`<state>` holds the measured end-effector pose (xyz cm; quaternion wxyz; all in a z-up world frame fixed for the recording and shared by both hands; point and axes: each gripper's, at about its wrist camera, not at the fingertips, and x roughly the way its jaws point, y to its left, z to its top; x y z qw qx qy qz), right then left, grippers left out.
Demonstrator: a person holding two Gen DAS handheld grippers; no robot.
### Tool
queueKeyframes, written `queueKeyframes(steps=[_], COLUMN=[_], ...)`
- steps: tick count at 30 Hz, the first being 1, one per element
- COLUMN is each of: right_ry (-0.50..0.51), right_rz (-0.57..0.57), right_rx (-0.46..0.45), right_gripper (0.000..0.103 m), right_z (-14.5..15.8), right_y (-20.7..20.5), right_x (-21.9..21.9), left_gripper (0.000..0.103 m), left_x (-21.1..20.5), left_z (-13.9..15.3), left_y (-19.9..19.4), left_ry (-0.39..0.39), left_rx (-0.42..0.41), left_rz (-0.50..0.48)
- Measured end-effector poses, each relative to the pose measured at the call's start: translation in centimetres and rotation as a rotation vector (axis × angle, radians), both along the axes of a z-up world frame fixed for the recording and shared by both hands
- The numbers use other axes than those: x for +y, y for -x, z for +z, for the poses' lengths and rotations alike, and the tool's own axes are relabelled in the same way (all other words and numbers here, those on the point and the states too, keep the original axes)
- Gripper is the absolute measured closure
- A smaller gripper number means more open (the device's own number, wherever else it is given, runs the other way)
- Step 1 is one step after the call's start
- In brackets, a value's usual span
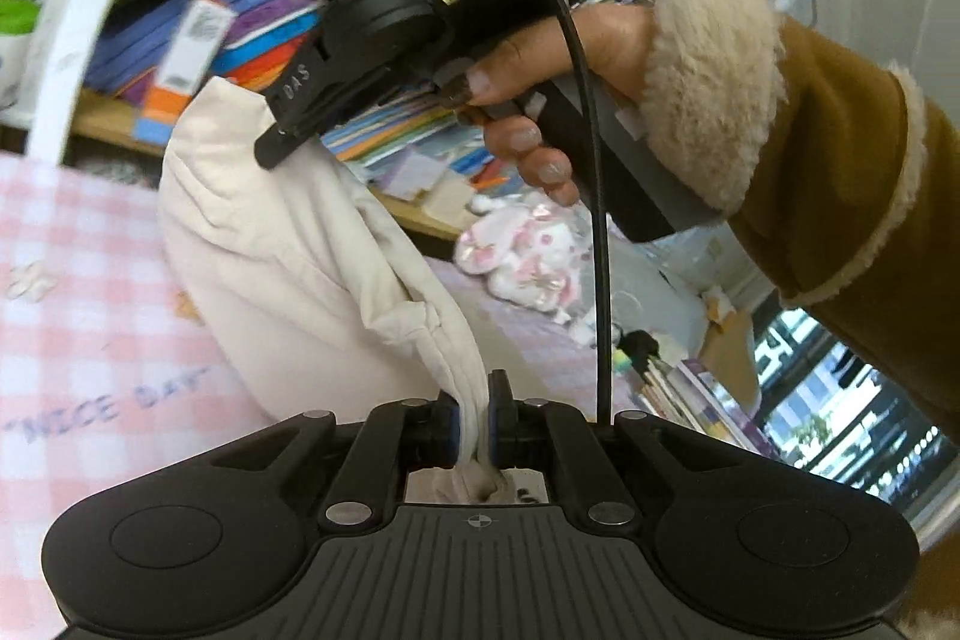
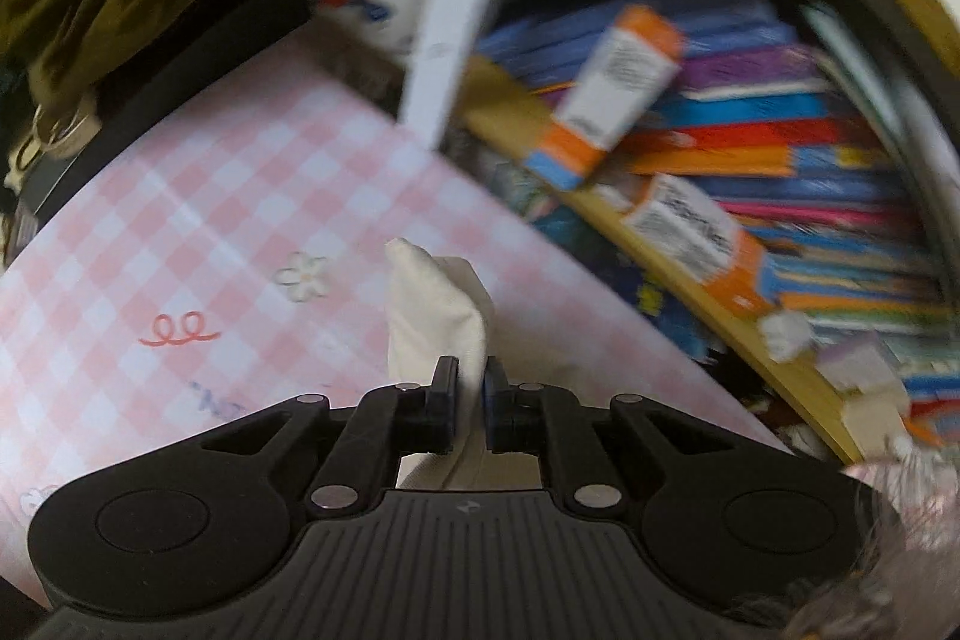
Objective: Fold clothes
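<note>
My left tool (image 1: 475, 418) is pinched tight on a gathered edge of the cream garment (image 1: 288, 244) — the cloth runs up and away from its pads, leftward in that view, to where my right tool (image 1: 282, 133) grips the far end. So the garment hangs slung between the two tools, its long axis running from one grip to the other, its belly sagging toward the pink checked counter (image 1: 78, 292) below. I cannot tell whether the lowest fold touches the counter.

In the right wrist view the right tool (image 2: 471, 400) is clamped narrow on a corner of the garment (image 2: 435, 304), with a short flap poking out past the pads; the checked counter (image 2: 198, 232) lies beneath it and the bookshelf (image 2: 750, 148) sits to the right, blurred.

What the next move turns on, as I judge it: each tool already holds one end, so neither is nearer — the fold depends on bringing the two ends together or laying the span flat along its long axis on the counter.

Counting: one garment, two tools, both gripping; the person's right hand (image 1: 540, 100) with one fleece-cuffed sleeve (image 1: 840, 172); one soft toy (image 1: 522, 250) beyond the garment.
</note>
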<state>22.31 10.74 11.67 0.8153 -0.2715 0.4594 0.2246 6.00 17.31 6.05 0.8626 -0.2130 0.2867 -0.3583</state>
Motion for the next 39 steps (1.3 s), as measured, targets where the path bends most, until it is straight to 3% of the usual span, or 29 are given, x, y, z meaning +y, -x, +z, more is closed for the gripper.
queueKeyframes(steps=[9,21,25,29,31,34,36,39], right_ry=[-0.120,-0.333,-0.405,-0.451,-0.477,-0.524,-0.540,-0.578], right_rz=[-0.109,-0.091,-0.096,-0.120,-0.154,-0.264,-0.359,-0.436], right_rx=[-0.042,-0.068,-0.043,-0.004,0.020,0.080,0.118,0.134], right_gripper=[0.095,0.095,0.095,0.095,0.095,0.094,0.077,0.067], right_z=[1.3,-0.2,-1.7,-4.2,-5.6,-8.6,-10.4,-11.9], right_y=[-0.3,-1.1,-1.8,-2.6,-2.9,-3.7,-4.0,-3.4], right_x=[-12.0,-26.6,-31.0,-34.7,-36.5,-39.3,-41.0,-43.2], left_gripper=[0.097,0.097,0.097,0.097,0.096,0.088,0.081,0.073], left_x=[-8.0,-20.2,-24.6,-28.9,-30.7,-32.7,-33.5,-33.5], left_z=[0.5,0.3,-1.0,-2.7,-3.7,-5.2,-5.5,-4.6], left_y=[-1.4,-1.8,-3.2,-3.5,-3.8,-4.0,-3.4,-1.4], left_ry=[-0.063,-0.174,-0.229,-0.337,-0.402,-0.457,-0.443,-0.403], left_rx=[-0.022,0.019,0.069,0.098,0.120,0.173,0.195,0.161], left_rz=[-0.039,0.030,0.045,0.026,0.010,-0.021,-0.059,-0.113])
